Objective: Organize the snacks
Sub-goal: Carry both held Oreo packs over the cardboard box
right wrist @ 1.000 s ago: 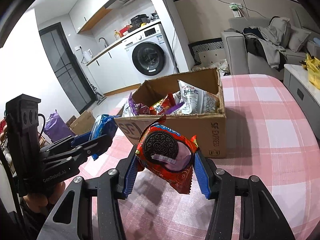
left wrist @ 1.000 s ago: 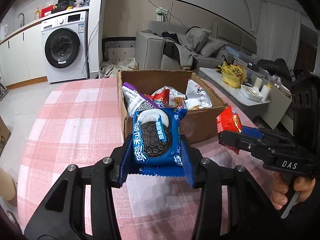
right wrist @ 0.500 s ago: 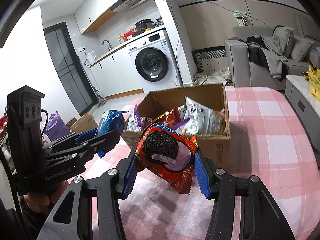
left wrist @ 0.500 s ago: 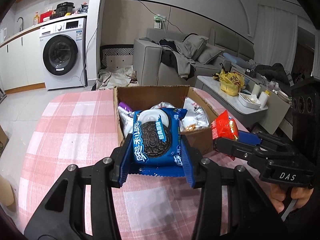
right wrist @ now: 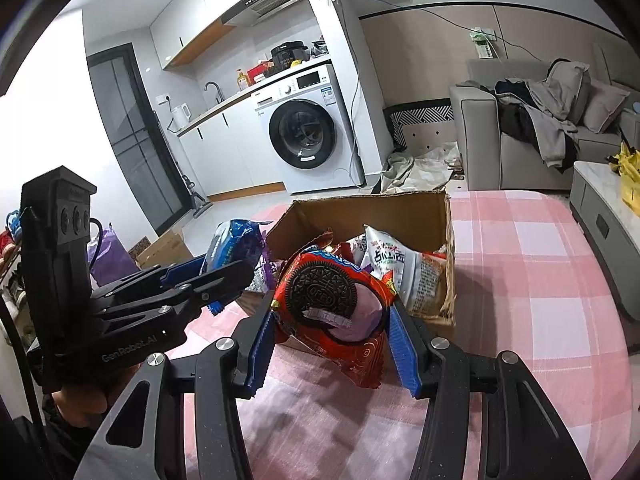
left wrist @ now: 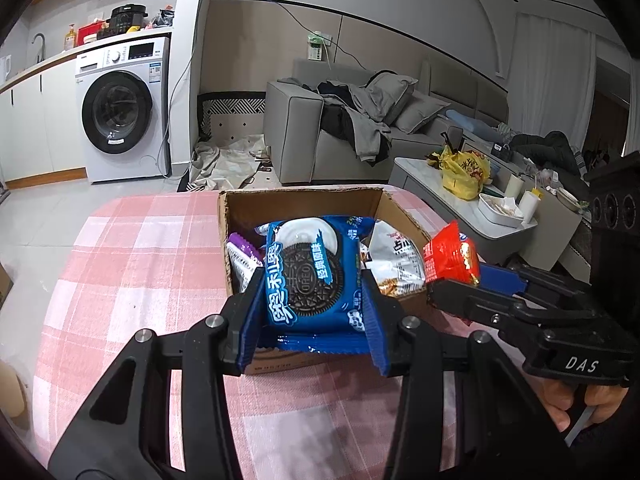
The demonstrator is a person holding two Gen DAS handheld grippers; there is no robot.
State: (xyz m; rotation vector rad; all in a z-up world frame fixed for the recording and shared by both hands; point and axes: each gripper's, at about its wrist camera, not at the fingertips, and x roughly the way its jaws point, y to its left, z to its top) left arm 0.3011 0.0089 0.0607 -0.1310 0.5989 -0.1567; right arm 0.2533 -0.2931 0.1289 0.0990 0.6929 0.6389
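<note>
Blue cookie packet (left wrist: 310, 276) sits clamped in my left gripper (left wrist: 312, 320), held over the near edge of the cardboard box (left wrist: 304, 204). My right gripper (right wrist: 334, 336) pinches a red cookie packet (right wrist: 332, 300) beside it, above the pink checked tablecloth (left wrist: 132, 264).

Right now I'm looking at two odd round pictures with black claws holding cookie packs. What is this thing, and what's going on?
No robot here: a person holds a two-finger gripper in each hand, each carrying a wide-angle camera looking along its fingers. One picture is from the left gripper, clamped on a blue Oreo pack. The other is from the right gripper, clamped on a red Oreo pack. Ahead, on a table with a pink checked cloth, stands an open cardboard box already holding other snack bags.
</note>
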